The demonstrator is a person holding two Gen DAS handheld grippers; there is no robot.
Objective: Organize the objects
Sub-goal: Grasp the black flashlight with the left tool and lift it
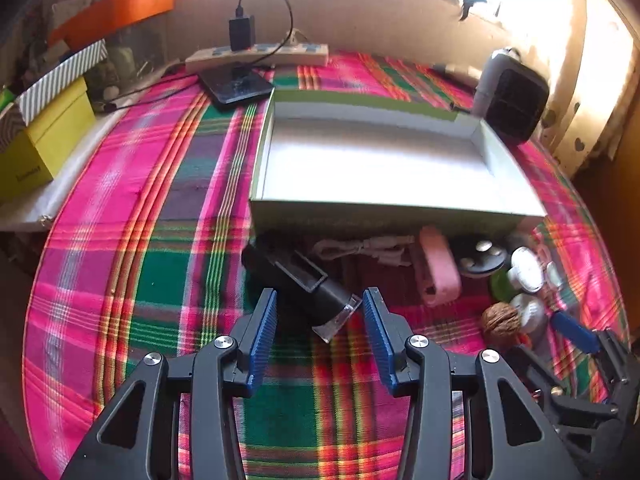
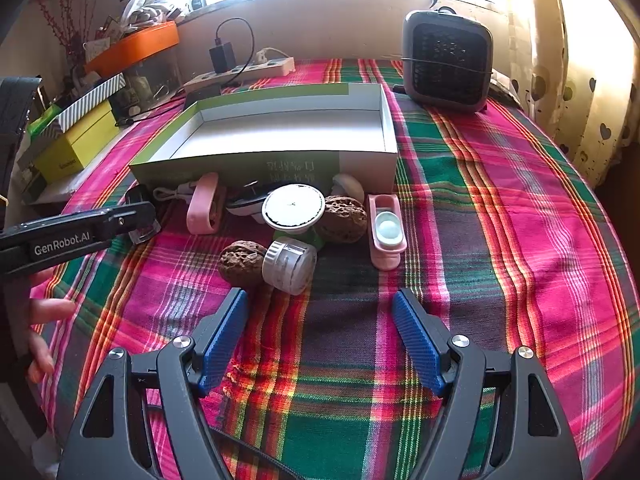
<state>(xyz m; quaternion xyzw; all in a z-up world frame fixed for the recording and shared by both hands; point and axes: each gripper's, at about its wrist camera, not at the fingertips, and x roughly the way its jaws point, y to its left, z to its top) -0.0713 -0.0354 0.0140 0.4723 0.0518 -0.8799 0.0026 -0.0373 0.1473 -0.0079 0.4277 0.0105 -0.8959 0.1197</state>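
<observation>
An empty open white box (image 1: 380,160) with green sides lies on the plaid cloth; it also shows in the right wrist view (image 2: 280,136). Small items lie in a row before it. My left gripper (image 1: 320,308) is open, its tips on either side of a black tube with a clear end (image 1: 304,284). My right gripper (image 2: 320,308) is open and empty, just short of a walnut (image 2: 242,262) and a clear ribbed jar on its side (image 2: 290,266). Behind them are a round white lid (image 2: 293,206), a second walnut (image 2: 344,218) and two pink items (image 2: 386,230) (image 2: 204,206).
A black heater (image 2: 448,60) stands at the back right. A power strip with charger (image 1: 256,54) and a phone (image 1: 236,88) lie behind the box. Yellow and striped boxes (image 1: 44,132) and an orange tray (image 1: 116,12) are stacked at the left. The left gripper's arm (image 2: 72,236) crosses the right view's left side.
</observation>
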